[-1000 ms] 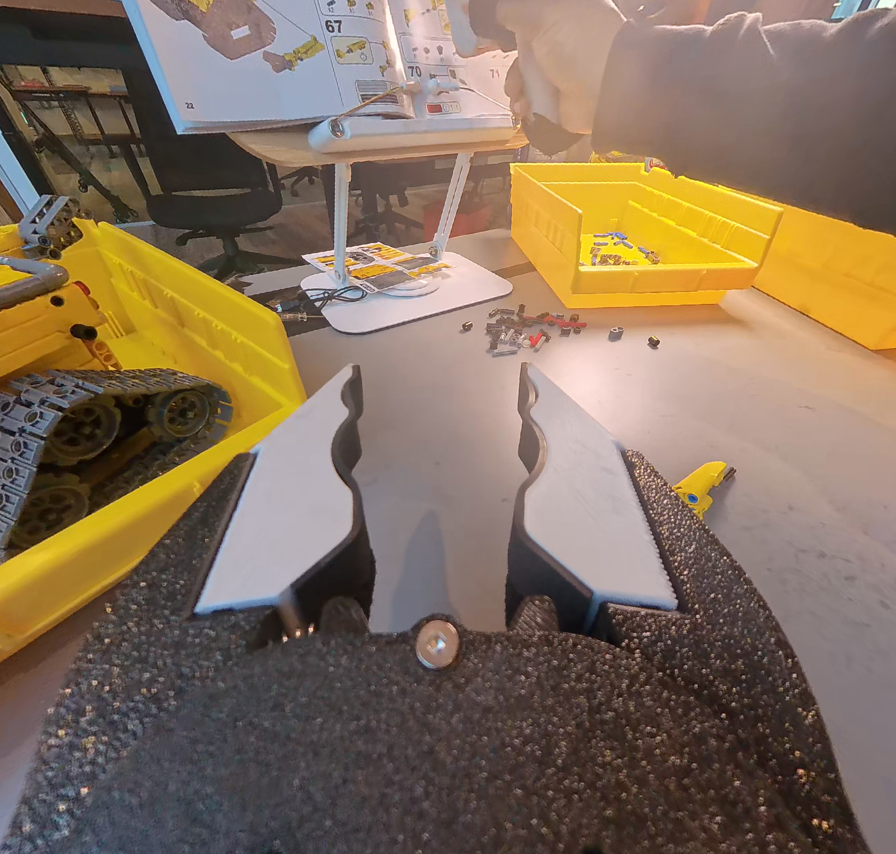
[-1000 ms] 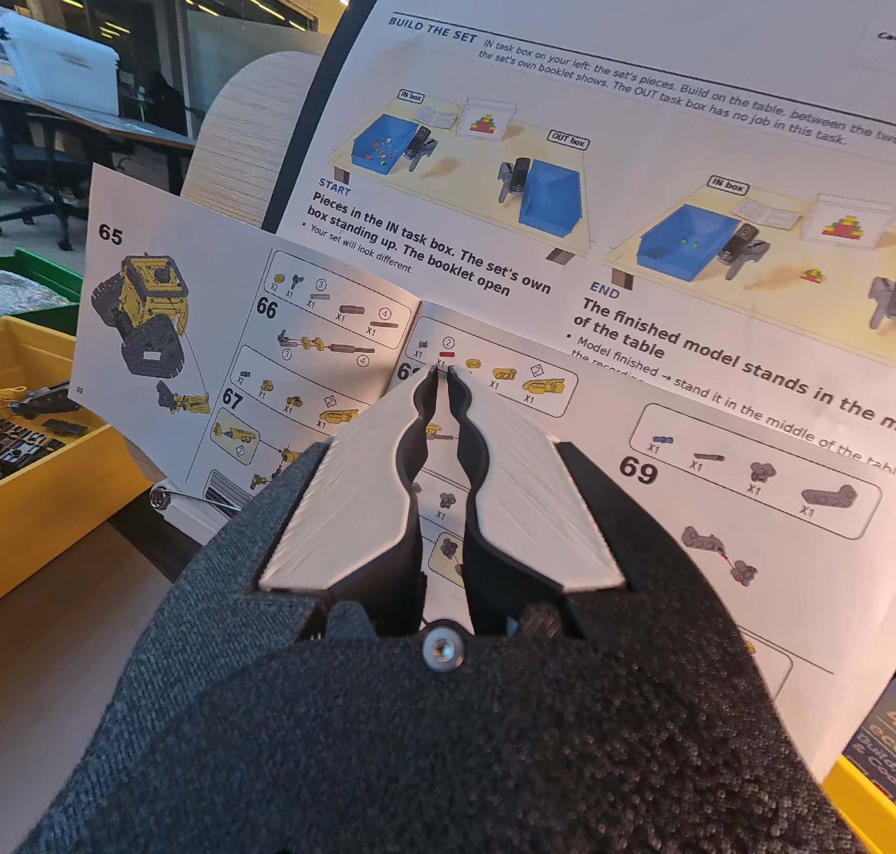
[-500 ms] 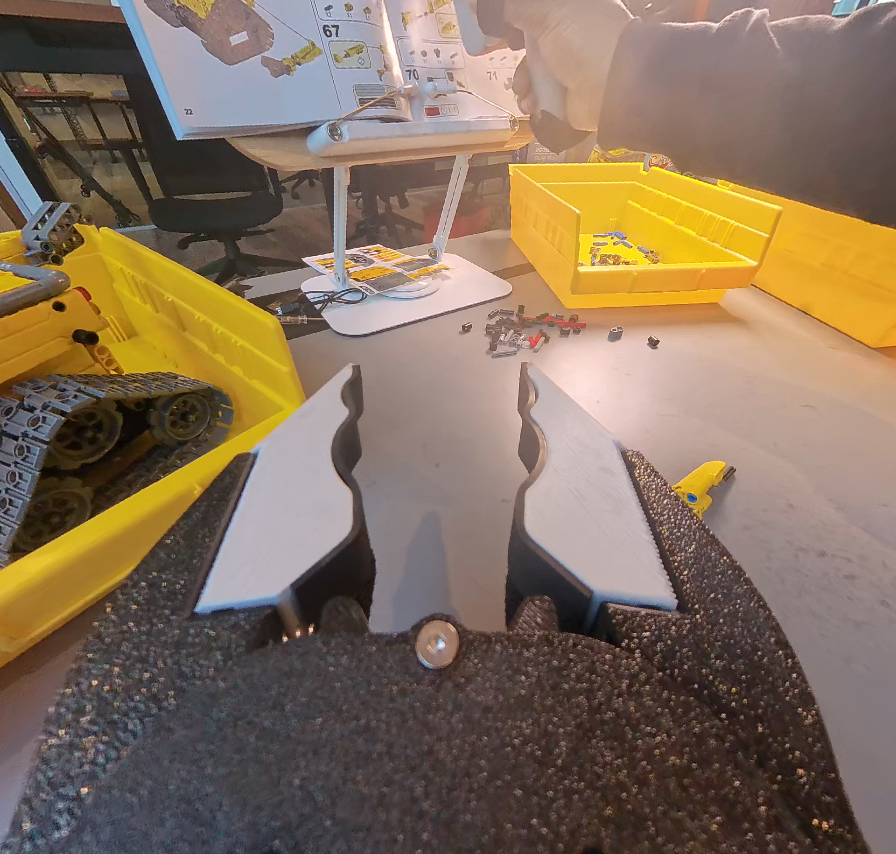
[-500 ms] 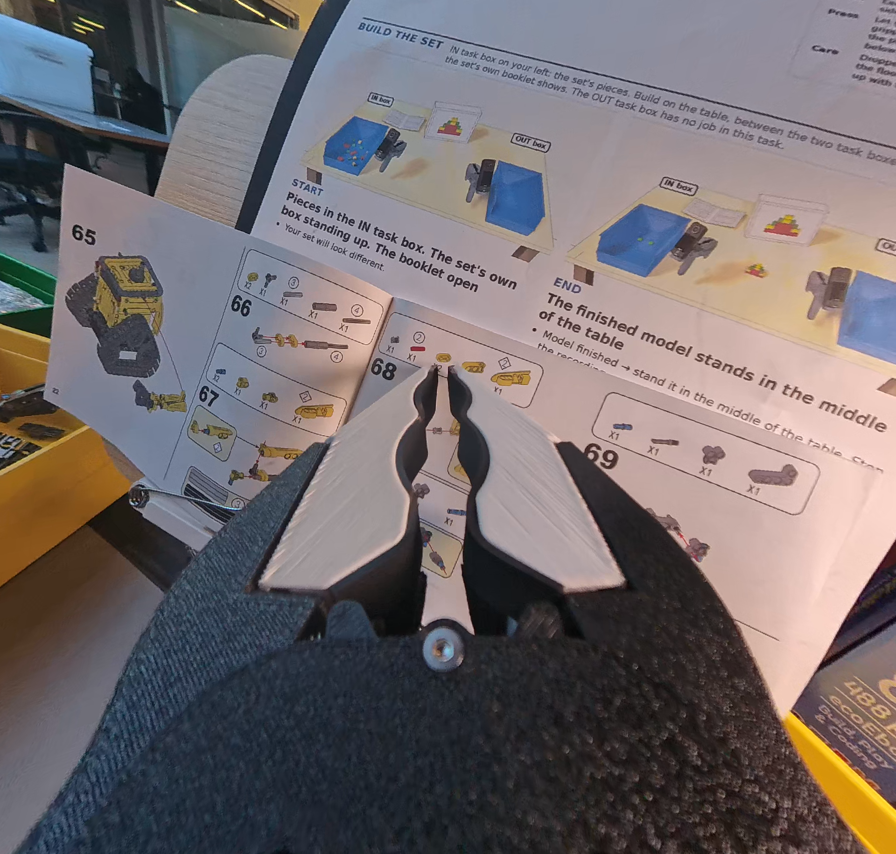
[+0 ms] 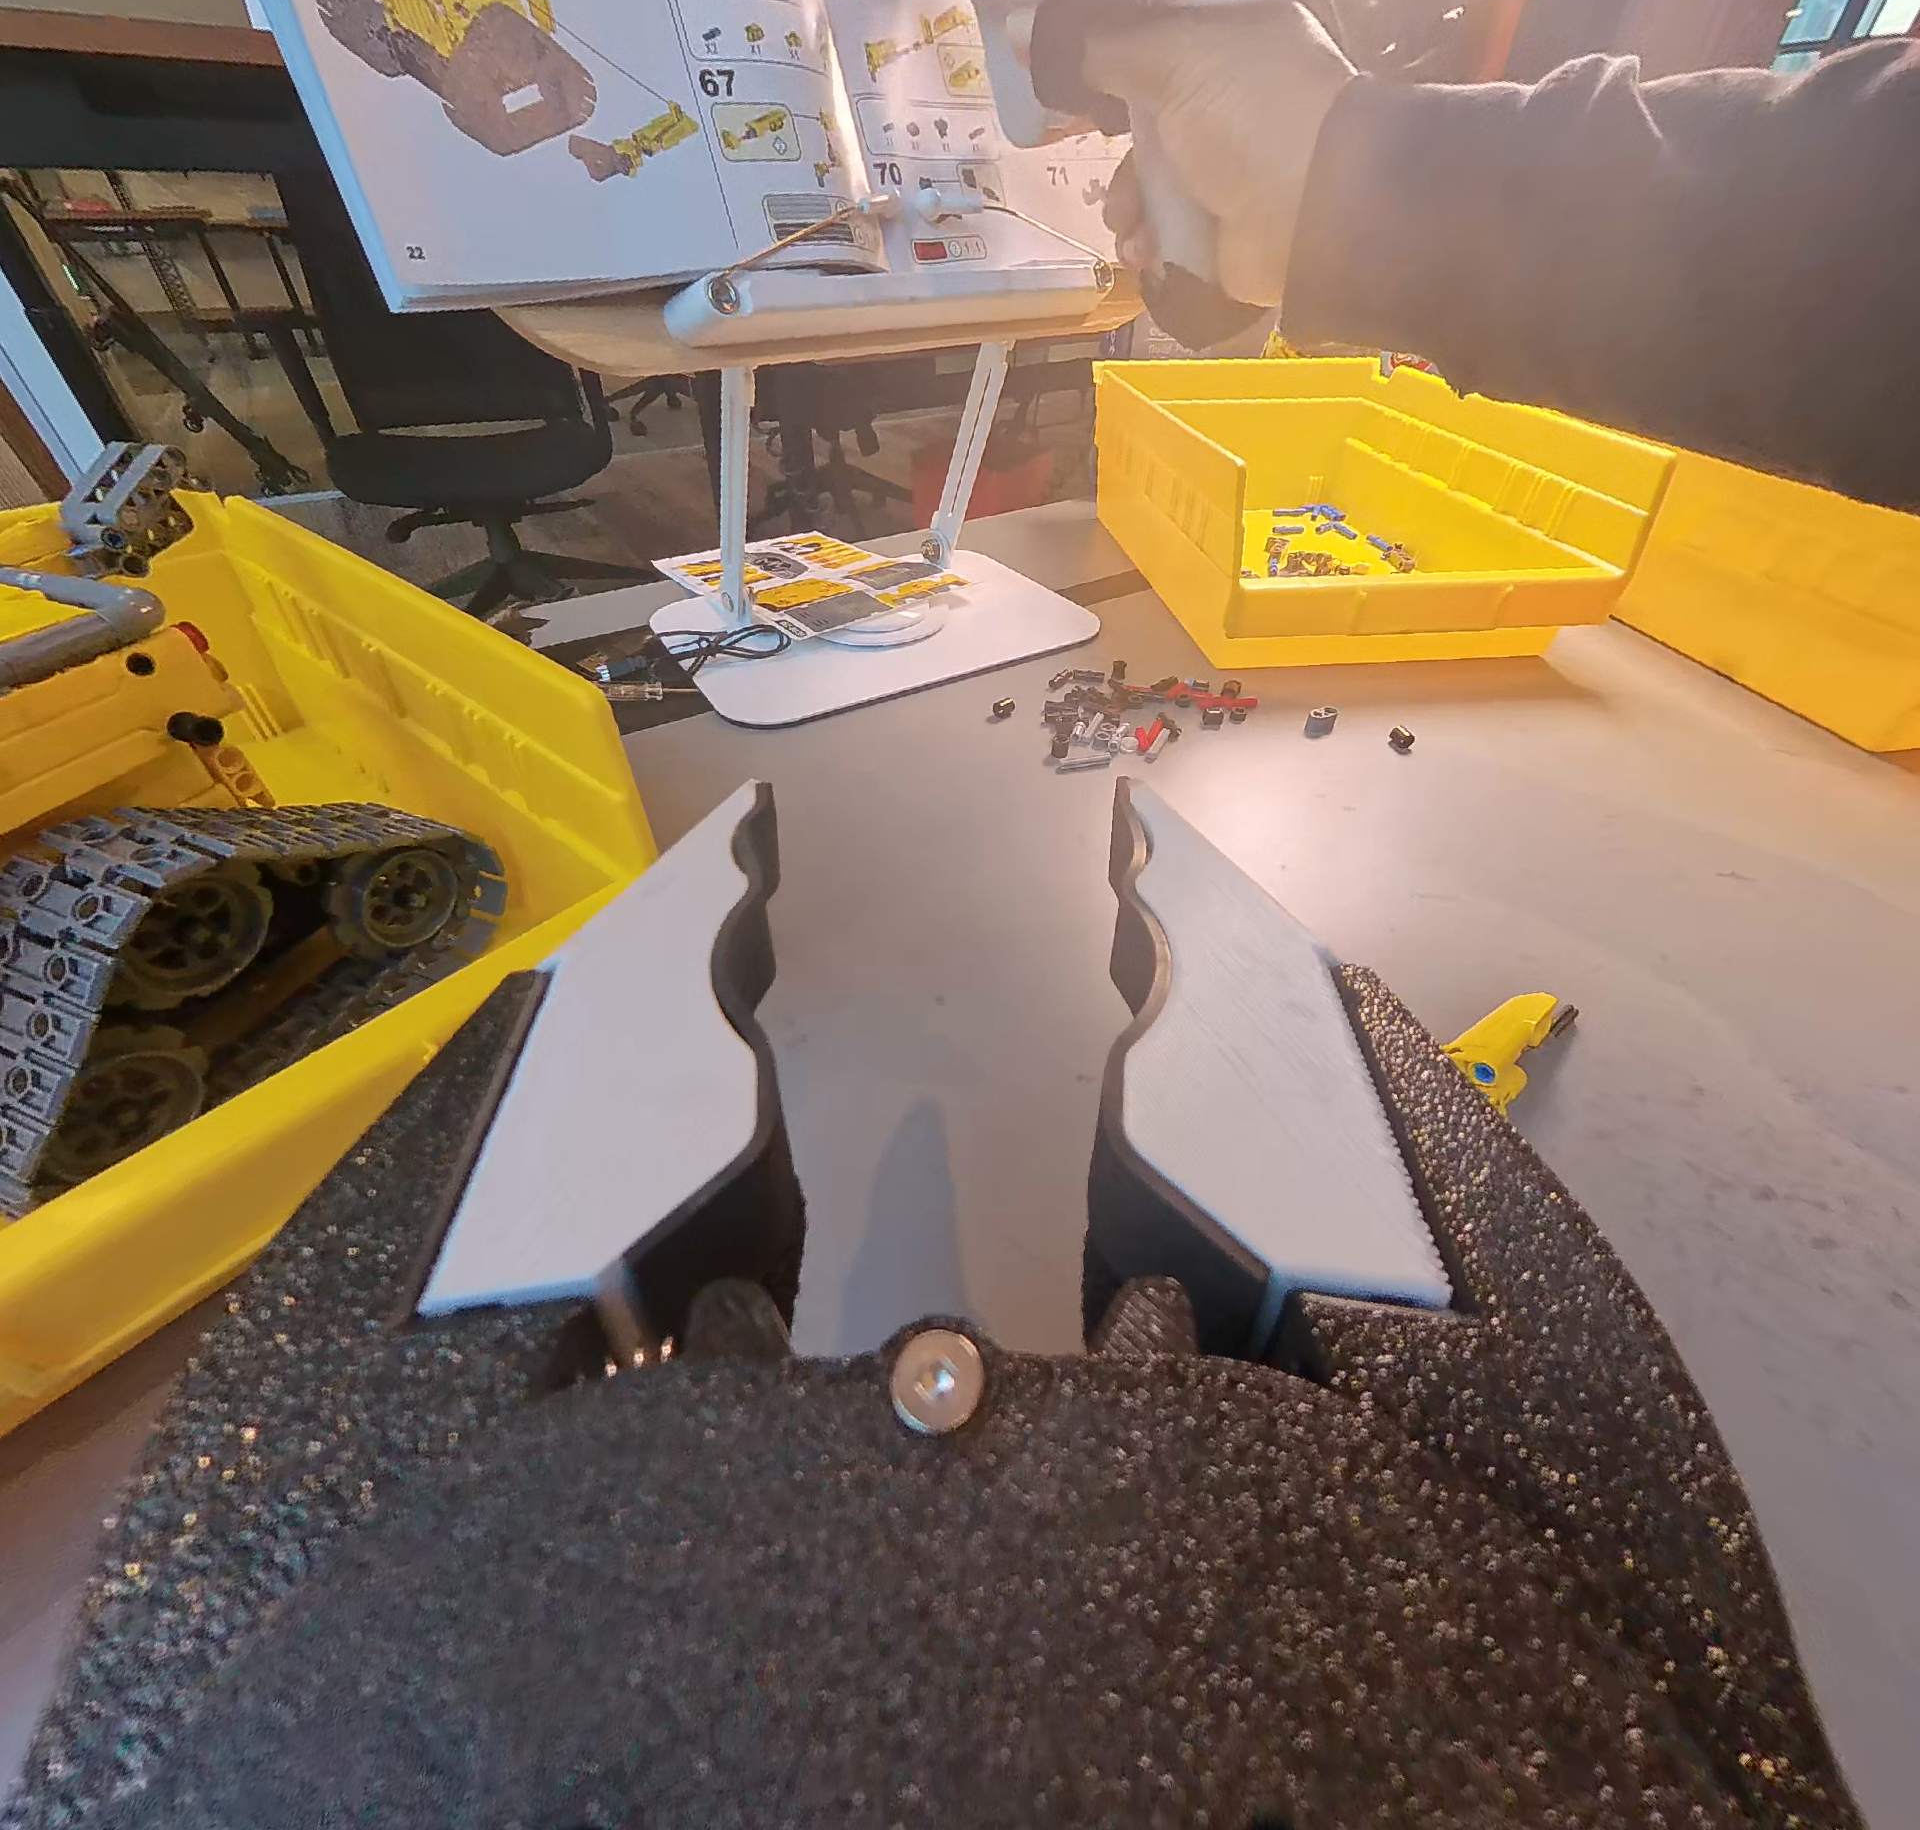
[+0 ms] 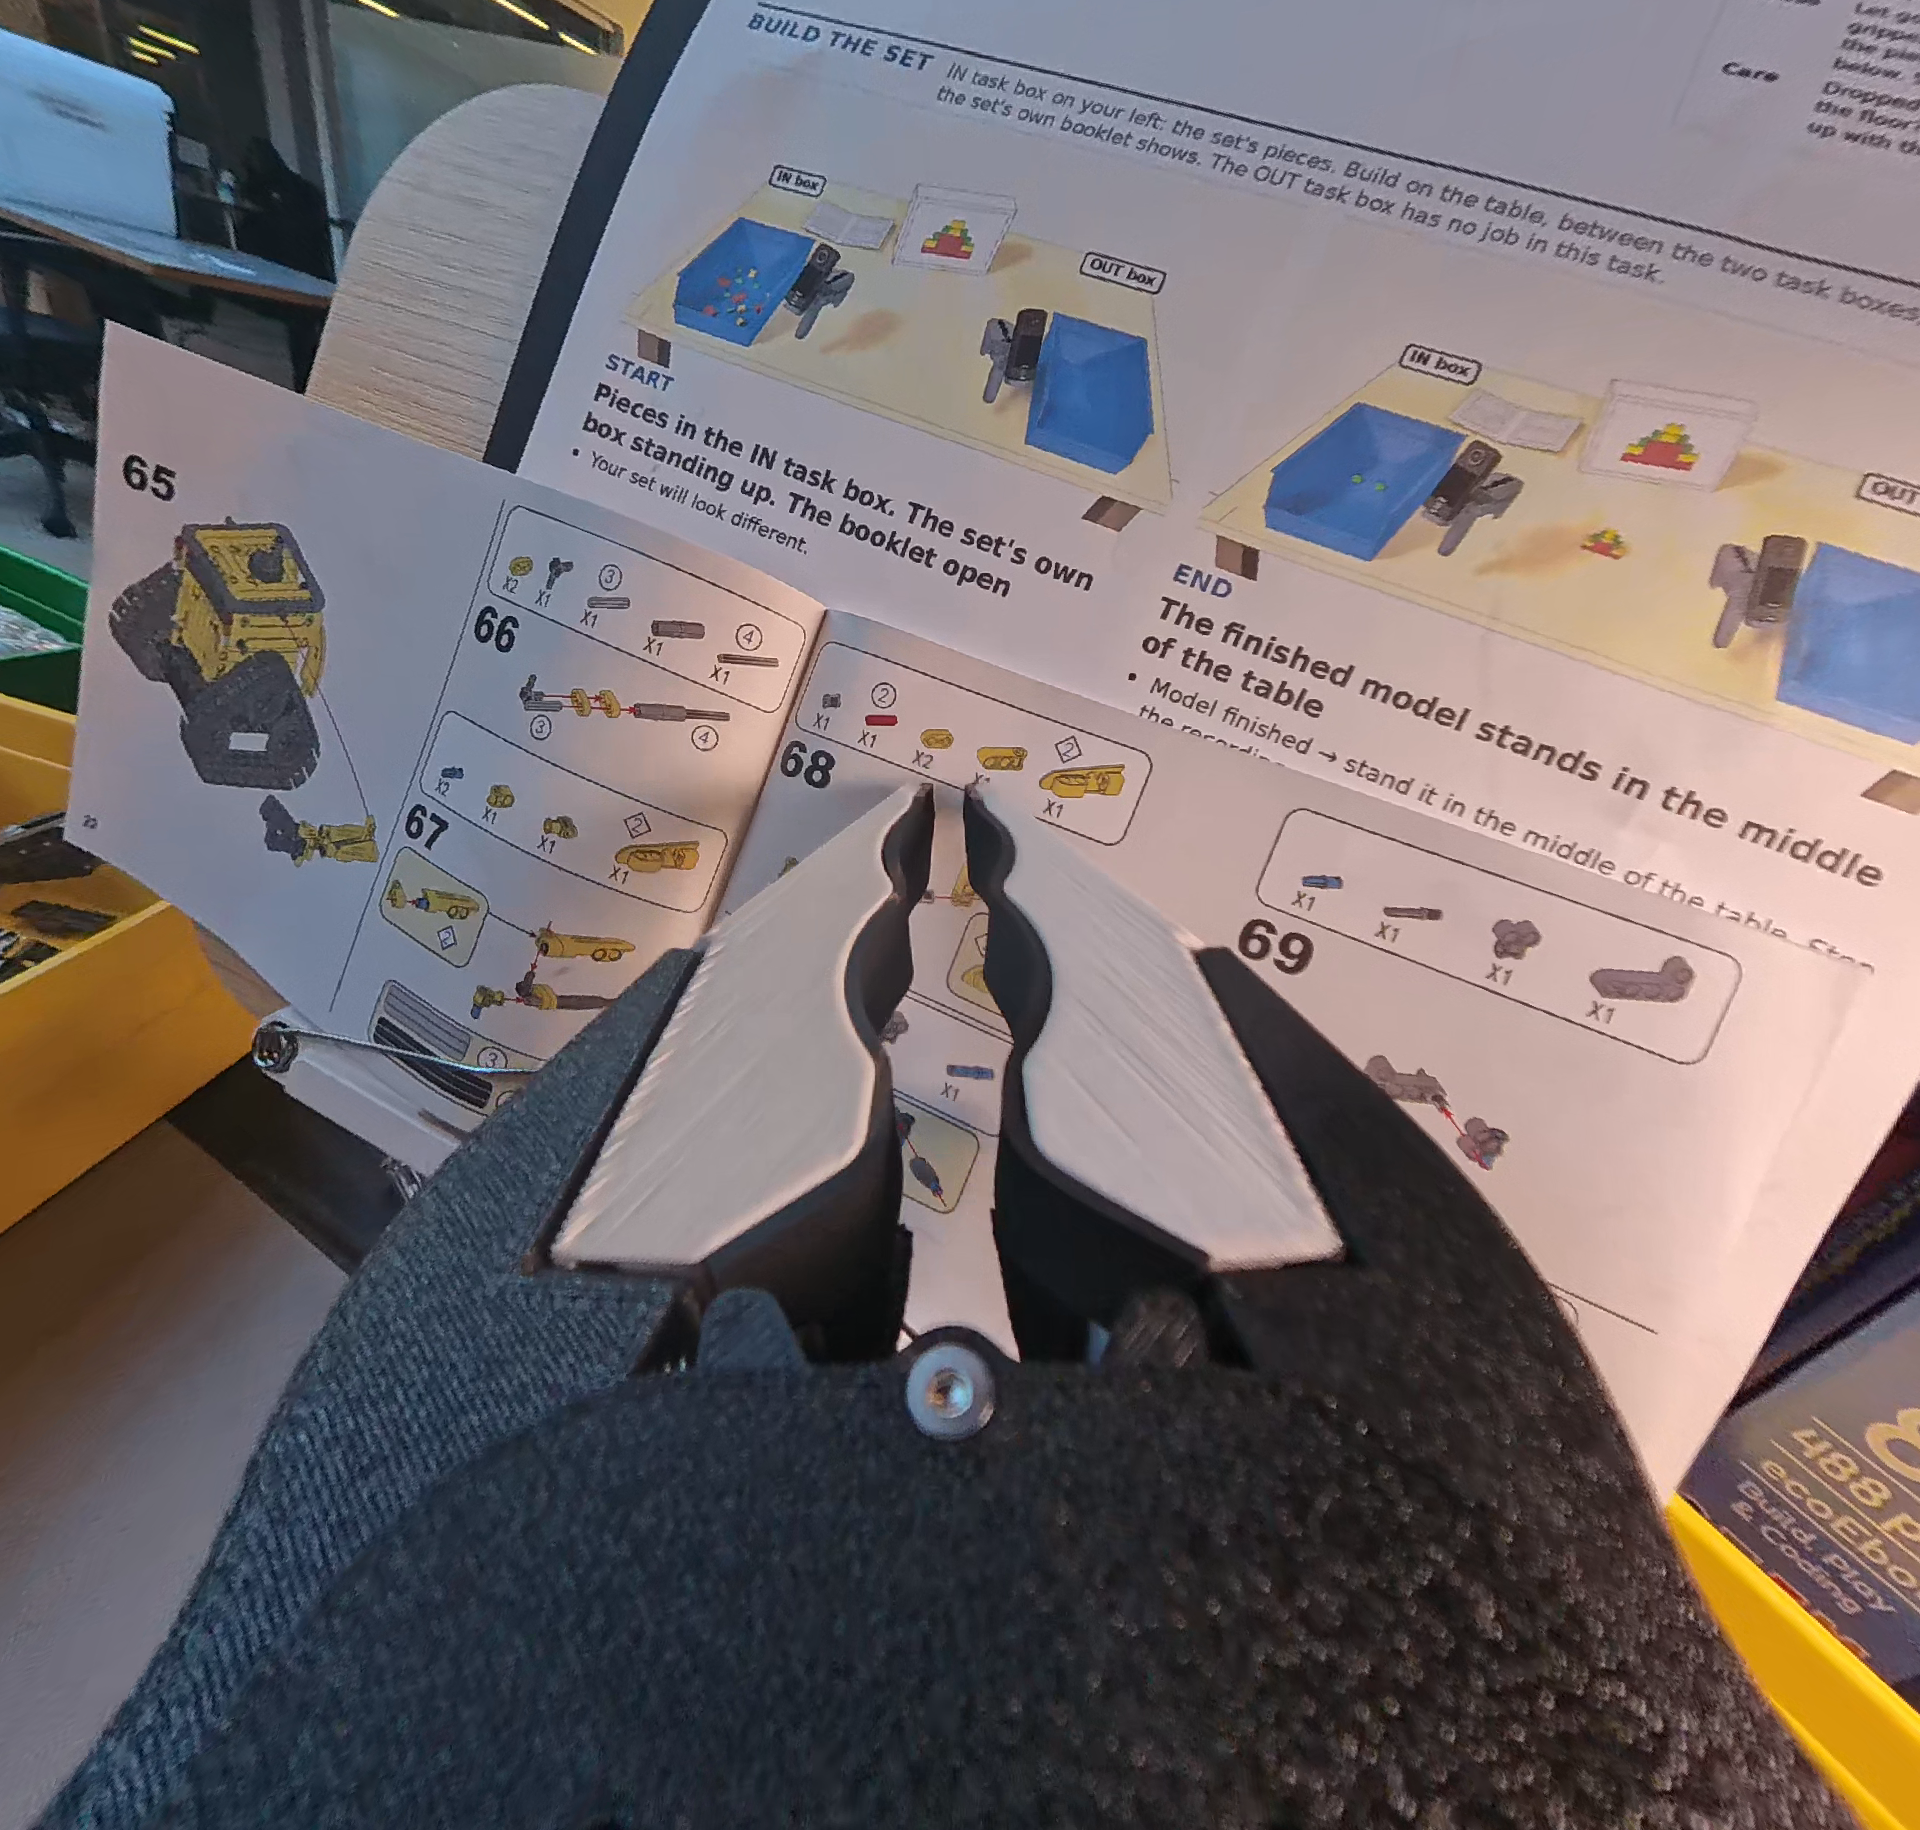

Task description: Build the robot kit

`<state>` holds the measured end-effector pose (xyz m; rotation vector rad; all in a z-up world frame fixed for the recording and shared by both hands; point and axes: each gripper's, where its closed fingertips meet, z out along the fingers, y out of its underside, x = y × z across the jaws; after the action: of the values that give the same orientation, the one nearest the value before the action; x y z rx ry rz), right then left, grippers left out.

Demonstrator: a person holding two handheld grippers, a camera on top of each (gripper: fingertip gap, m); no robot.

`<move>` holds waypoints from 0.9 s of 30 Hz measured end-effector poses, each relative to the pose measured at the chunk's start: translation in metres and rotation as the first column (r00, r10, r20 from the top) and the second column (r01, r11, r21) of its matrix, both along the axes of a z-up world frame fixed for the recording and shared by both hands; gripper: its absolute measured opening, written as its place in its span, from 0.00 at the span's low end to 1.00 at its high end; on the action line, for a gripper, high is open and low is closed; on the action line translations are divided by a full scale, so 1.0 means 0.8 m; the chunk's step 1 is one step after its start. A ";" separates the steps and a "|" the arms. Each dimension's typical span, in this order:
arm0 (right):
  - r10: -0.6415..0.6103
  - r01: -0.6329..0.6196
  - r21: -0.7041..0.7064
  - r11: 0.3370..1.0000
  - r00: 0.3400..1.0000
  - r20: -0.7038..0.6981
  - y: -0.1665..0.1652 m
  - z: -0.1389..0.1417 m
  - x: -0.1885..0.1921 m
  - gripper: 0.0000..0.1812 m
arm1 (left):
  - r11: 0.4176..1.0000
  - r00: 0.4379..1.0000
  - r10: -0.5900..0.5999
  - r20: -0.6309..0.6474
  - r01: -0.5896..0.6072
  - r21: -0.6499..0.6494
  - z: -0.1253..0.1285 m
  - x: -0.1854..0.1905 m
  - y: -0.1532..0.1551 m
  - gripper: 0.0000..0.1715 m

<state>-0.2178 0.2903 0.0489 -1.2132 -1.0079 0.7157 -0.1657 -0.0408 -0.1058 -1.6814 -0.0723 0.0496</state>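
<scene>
My left gripper [image 5: 940,793] is open and empty, low over the grey table [image 5: 1558,897]. A yellow bin [image 5: 436,700] with a grey-tracked yellow model [image 5: 208,907] is close on its left. A small yellow piece [image 5: 1501,1042] lies to its right. Loose small dark and red pieces [image 5: 1132,715] lie ahead. My right gripper [image 6: 948,793] is shut with nothing between its fingers. Its tips are close to the open booklet [image 6: 416,741] near the fold. In the left wrist view a gloved hand [image 5: 1205,128] holds it up by the booklet [image 5: 582,97] on its white stand [image 5: 883,294].
A printed sheet [image 6: 1247,326] stands behind the booklet. A second yellow bin [image 5: 1351,627] with small pieces sits at the back right, with another yellow bin [image 5: 1787,637] beside it. The stand's white base [image 5: 883,658] is on the table. A dark sleeve [image 5: 1610,253] crosses the upper right. My right fingertips sit around 35 cm from my left ones. The right gripper is farther from the small yellow piece [image 5: 1501,1042], some 45 cm, than the left, some 15 cm.
The right gripper has drifted slightly across the booklet pages and stays shut. The left gripper stays open and almost still.
</scene>
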 end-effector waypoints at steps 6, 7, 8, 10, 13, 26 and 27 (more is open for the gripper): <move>-0.005 0.005 -0.006 1.000 1.000 0.002 0.003 -0.004 0.003 0.03 | 1.000 1.000 -0.003 -0.003 0.003 -0.003 -0.001 0.002 0.000 0.37; -0.004 0.004 -0.006 1.000 1.000 0.003 0.003 -0.004 0.003 0.03 | 1.000 1.000 -0.003 -0.004 0.003 -0.004 -0.001 0.002 0.001 0.37; -0.003 0.003 -0.006 1.000 1.000 0.005 0.003 -0.004 0.003 0.03 | 1.000 1.000 -0.003 -0.004 0.003 -0.005 -0.001 0.001 0.001 0.37; 0.000 0.000 -0.007 1.000 1.000 0.008 0.003 -0.004 0.003 0.04 | 1.000 1.000 -0.002 -0.006 0.002 -0.006 -0.002 0.001 0.001 0.37; 0.001 -0.001 -0.010 1.000 1.000 0.007 0.001 -0.004 0.008 0.04 | 1.000 1.000 0.000 -0.007 -0.001 -0.009 -0.003 0.000 0.001 0.37; 0.161 -0.161 -0.012 0.987 0.987 0.005 -0.132 -0.044 0.124 0.17 | 0.999 0.999 -0.004 -0.040 0.002 -0.034 -0.010 0.003 0.004 0.37; 0.183 -0.182 -0.027 0.983 0.983 0.019 -0.145 -0.054 0.135 0.18 | 0.999 0.999 -0.006 -0.036 0.005 -0.032 -0.010 0.003 0.005 0.37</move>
<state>-0.1099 0.1747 0.0060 -1.1621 -1.1414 0.8618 -0.1633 -0.0370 -0.1141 -1.7122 -0.0398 0.0773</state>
